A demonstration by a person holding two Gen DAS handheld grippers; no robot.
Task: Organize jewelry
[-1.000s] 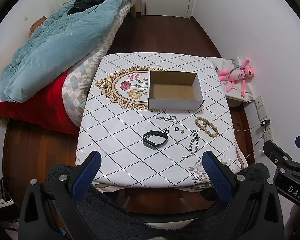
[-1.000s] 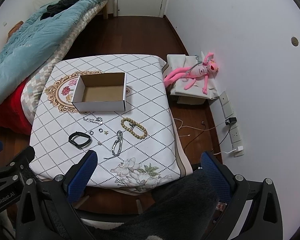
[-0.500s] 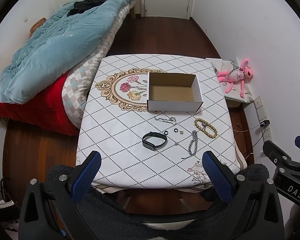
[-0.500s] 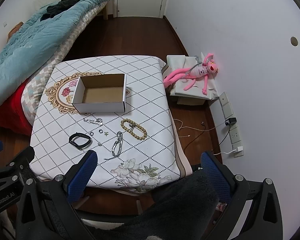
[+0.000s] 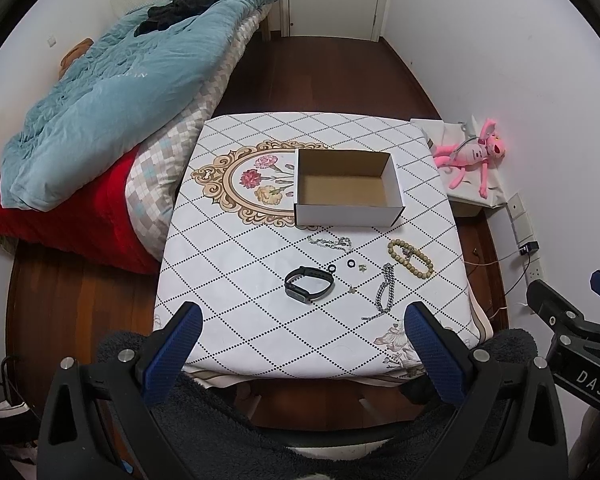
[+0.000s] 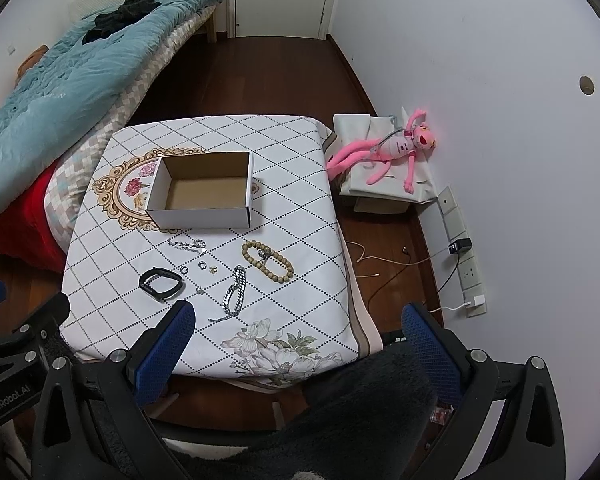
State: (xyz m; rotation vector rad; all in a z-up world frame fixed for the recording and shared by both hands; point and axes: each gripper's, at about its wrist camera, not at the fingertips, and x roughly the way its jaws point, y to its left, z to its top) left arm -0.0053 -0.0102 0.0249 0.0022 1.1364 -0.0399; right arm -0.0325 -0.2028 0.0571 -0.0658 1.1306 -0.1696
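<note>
An empty white cardboard box (image 5: 348, 188) (image 6: 204, 190) stands open on the patterned table (image 5: 236, 280) (image 6: 300, 208). In front of it lie a black watch band (image 5: 309, 290) (image 6: 161, 284), a thin silver chain (image 5: 330, 242) (image 6: 188, 245), a thick silver chain (image 5: 384, 292) (image 6: 234, 294), a wooden bead bracelet (image 5: 410, 258) (image 6: 267, 260), two small rings (image 5: 351, 264) (image 6: 202, 265) and small studs (image 5: 362, 268). My left gripper (image 5: 300, 344) hangs open above the table's near edge. My right gripper (image 6: 296, 344) is open too, over the near right corner. Both hold nothing.
A bed with a blue quilt (image 5: 112, 92) and a red cover (image 5: 72, 224) flanks the table's left side. A pink plush toy (image 6: 392, 148) lies on a low white box by the right wall. Cables and wall sockets (image 6: 466, 264) sit beside it. Dark fleece fabric (image 6: 340, 420) fills the foreground.
Both cameras have drawn back and up slightly, so the table looks a little smaller. Nothing on the table has moved, and both grippers stay open.
</note>
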